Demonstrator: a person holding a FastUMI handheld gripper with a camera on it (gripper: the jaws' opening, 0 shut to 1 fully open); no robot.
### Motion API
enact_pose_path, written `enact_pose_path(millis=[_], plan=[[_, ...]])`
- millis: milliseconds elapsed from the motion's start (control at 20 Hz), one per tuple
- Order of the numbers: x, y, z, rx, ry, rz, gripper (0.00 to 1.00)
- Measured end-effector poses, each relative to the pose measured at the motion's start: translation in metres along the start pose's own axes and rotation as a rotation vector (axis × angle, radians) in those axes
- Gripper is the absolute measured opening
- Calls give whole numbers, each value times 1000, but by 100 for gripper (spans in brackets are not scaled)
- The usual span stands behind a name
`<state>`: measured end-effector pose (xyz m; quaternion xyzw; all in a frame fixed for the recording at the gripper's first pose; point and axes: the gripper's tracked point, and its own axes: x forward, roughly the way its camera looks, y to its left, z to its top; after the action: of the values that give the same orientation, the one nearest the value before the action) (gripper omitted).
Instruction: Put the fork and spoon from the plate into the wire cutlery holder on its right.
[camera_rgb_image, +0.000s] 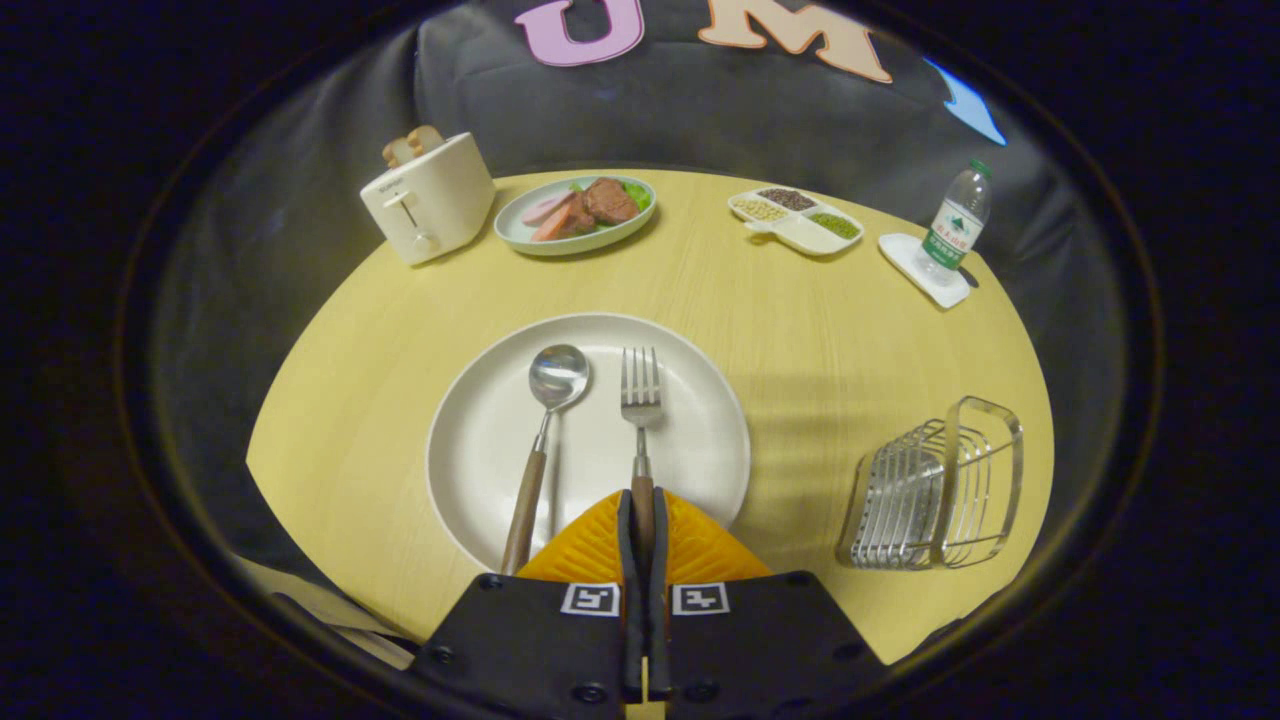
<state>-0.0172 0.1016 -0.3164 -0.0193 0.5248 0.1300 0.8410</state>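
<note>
A white plate (690, 440) lies on the round wooden table just ahead of my fingers. On it rest a spoon (545, 430) and a fork (640, 410), both with brown wooden handles, side by side, the spoon to the left. My gripper (642, 505) is shut on the fork's handle, which runs between the two fingers; the tines point away from me. The spoon's handle lies just left of the fingers, untouched. The wire cutlery holder (940, 490) stands on the table to the right of the plate.
Beyond the plate stand a cream toaster (430, 198) with bread, a dish of meat and greens (575, 212), a divided tray of grains (797, 218), and a water bottle (957, 222) on a white coaster. The table's edge curves close behind the holder.
</note>
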Motion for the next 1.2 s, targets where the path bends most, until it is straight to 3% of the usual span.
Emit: enact_pose_path(millis=[600, 1200], plan=[[-63, -63, 16, 53, -49, -83, 5], [-104, -130, -7, 130, -62, -187, 5]])
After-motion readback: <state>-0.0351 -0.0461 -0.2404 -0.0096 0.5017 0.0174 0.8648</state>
